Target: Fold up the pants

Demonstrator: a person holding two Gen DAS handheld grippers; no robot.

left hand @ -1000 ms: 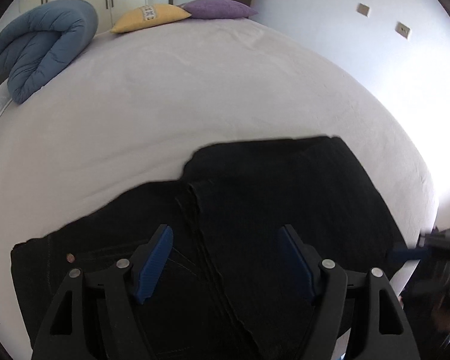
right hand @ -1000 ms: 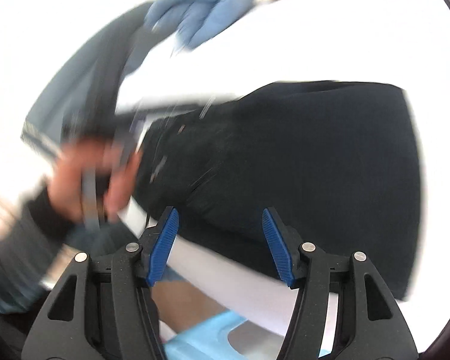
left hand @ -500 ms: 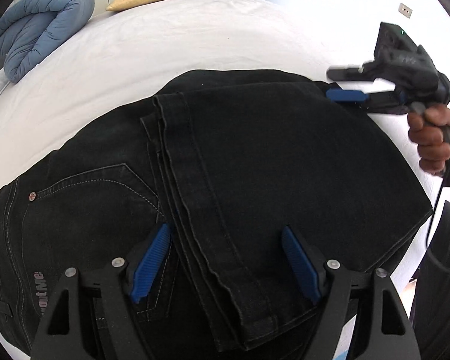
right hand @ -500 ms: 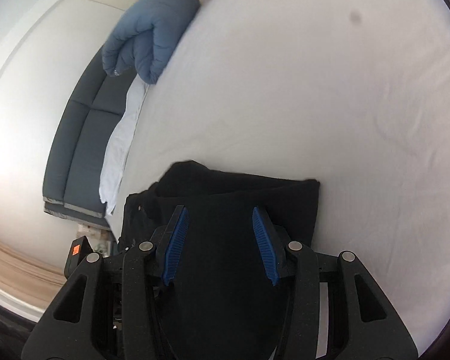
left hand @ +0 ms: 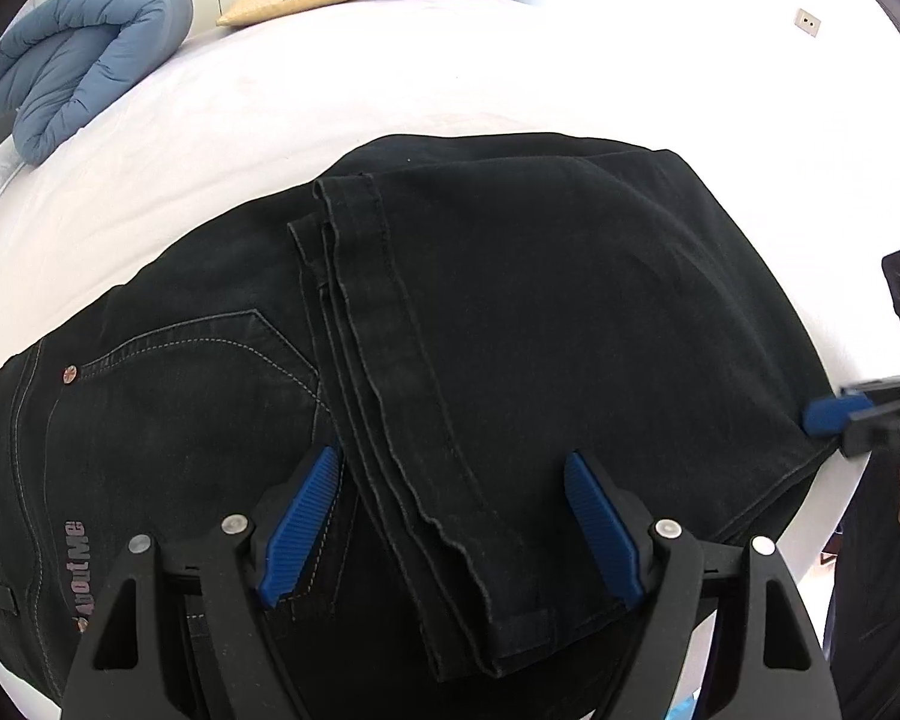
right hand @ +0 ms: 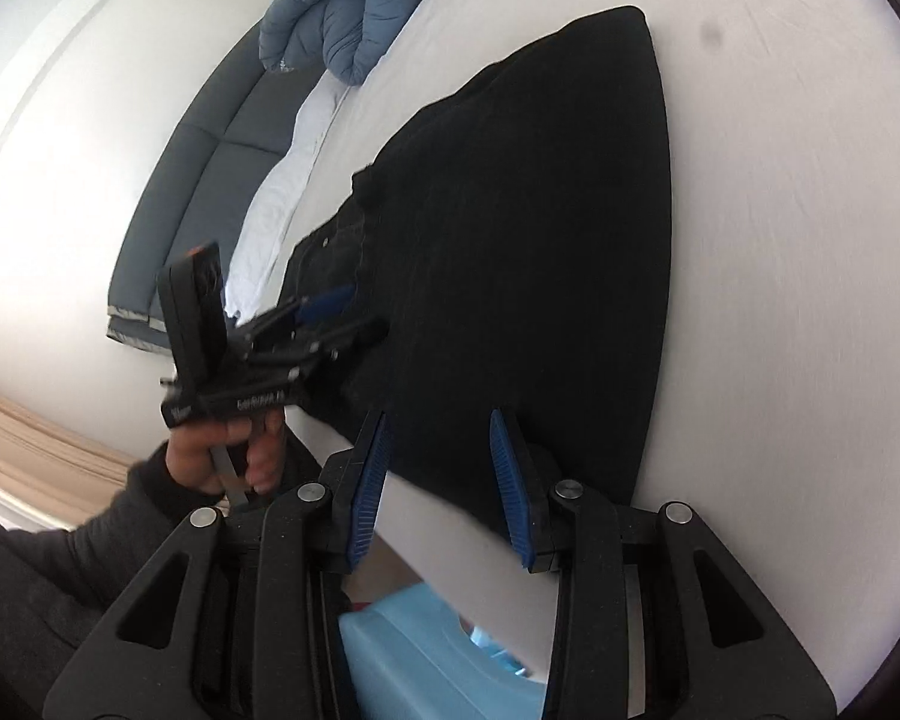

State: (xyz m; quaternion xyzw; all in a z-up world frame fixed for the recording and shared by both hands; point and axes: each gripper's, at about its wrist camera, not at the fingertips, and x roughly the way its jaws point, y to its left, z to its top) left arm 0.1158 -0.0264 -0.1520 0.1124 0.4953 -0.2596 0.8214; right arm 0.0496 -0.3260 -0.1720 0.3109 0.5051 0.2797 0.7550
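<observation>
Right hand-held gripper (right hand: 438,474) now back at folded pants' (right hand: 522,228) near corner.

Black gripper (left hand: 450,525); ribbed blue pads (left hand: 299,525)

bare bed (left hand: 390,78) beyond pants (left hand: 540,312), duvet (left hand: 84,54) far corner

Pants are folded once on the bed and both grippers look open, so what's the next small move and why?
Probably lower the left gripper onto the leg hems lying between its open fingers and close on them. The black pants lie folded once on the bed, and the right gripper sits open at their near edge.
</observation>
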